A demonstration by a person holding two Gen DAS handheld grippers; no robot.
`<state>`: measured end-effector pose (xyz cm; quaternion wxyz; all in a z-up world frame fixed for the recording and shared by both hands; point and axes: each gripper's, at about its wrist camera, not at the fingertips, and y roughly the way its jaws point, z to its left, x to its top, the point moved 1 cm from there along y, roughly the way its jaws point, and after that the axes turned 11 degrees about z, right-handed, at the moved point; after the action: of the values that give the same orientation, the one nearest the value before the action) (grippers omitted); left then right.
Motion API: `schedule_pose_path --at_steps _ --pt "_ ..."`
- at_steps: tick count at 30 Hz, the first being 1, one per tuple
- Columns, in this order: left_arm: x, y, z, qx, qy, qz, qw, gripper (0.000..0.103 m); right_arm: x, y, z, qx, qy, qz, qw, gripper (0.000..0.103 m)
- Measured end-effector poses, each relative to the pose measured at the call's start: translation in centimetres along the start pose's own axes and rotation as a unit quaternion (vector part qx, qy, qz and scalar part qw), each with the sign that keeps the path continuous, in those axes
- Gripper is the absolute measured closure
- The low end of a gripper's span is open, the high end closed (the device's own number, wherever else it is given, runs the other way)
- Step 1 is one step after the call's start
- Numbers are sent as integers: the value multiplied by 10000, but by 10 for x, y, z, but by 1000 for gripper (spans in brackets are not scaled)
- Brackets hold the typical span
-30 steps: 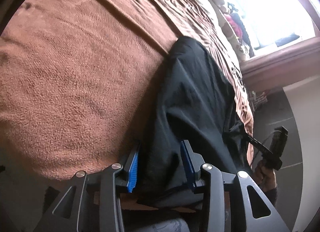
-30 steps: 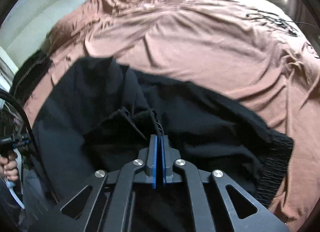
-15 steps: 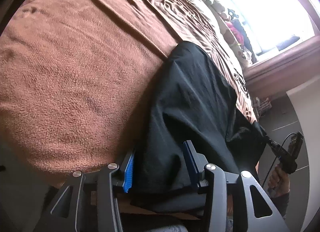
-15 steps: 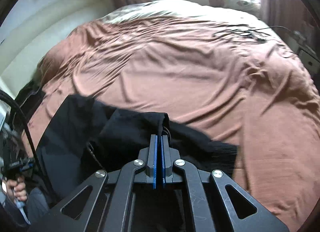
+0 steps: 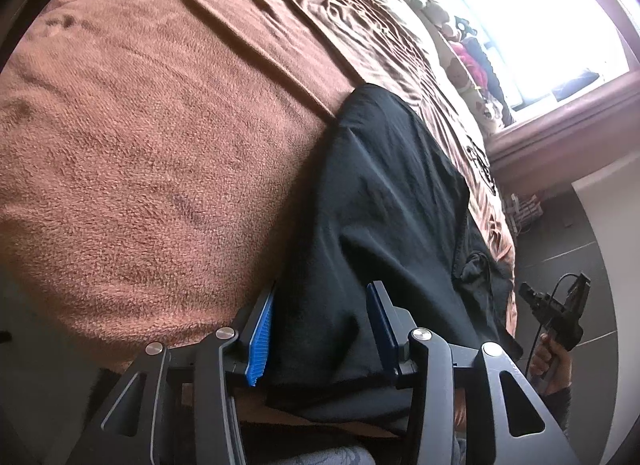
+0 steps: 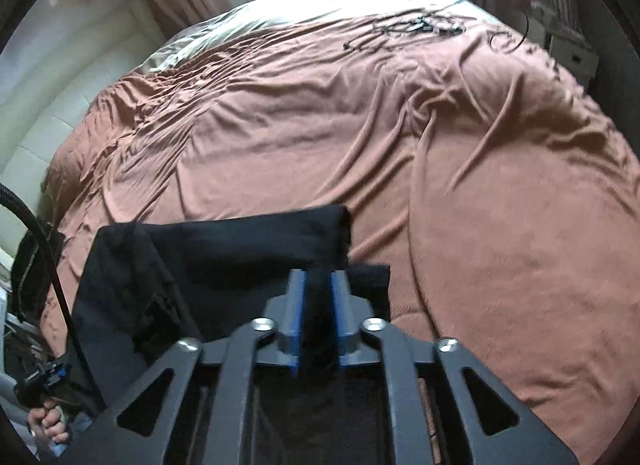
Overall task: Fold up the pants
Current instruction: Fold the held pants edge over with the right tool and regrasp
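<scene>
The black pants point(image 5: 384, 201) lie folded along the near edge of a bed with a brown blanket point(image 5: 160, 137). My left gripper point(image 5: 320, 325) is open, its blue pads either side of the pants' near end. In the right wrist view the pants point(image 6: 224, 249) form a folded black stack. My right gripper point(image 6: 317, 317) has its jaws slightly apart with a fold of black cloth between the pads. The right gripper also shows in the left wrist view point(image 5: 556, 317), held by a hand beside the bed.
The brown blanket point(image 6: 400, 145) covers the whole bed with many wrinkles. Black cables point(image 6: 408, 27) lie at the far end. Stuffed toys point(image 5: 468, 53) sit by a bright window. White boxes point(image 6: 568, 49) stand at the far right. A tiled floor point(image 5: 572, 233) runs beside the bed.
My right gripper has carried the upper part of the pants over onto the lower part, then parted its jaws. The left gripper stayed open around the pants' end.
</scene>
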<state>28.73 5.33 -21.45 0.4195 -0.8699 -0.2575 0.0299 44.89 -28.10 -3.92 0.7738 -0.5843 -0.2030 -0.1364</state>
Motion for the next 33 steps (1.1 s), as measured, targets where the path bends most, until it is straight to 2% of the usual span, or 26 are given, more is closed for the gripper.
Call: schedule_pose_path --at_steps 1,3,6,9,16,24,29,33 --pt "0 0 0 0 2 5 10000 57 -5 0 -1 49 21 21 10000 65" --pt "0 0 -1 2 0 10 10000 57 -7 -1 -8 86 78 43 9999 60" --pt "0 0 -1 8 16 11 10000 57 -13 -10 -14 124 83 -13 9999 60" --pt "-1 1 -1 25 25 12 10000 57 -13 -9 2 245 -443 3 9987 60" --pt "-6 2 -2 73 9 -48 10000 55 -16 5 52 283 -1539 315 9872 60" --pt "-14 5 -11 309 141 -147 9993 54 3 41 80 253 -2051 766 9754 60" --pt "-14 8 -17 387 229 -182 9988 45 13 61 98 102 -2250 971 9694 60" --pt "-15 8 -19 388 257 -167 9988 42 19 79 105 53 -2300 1150 9664 59"
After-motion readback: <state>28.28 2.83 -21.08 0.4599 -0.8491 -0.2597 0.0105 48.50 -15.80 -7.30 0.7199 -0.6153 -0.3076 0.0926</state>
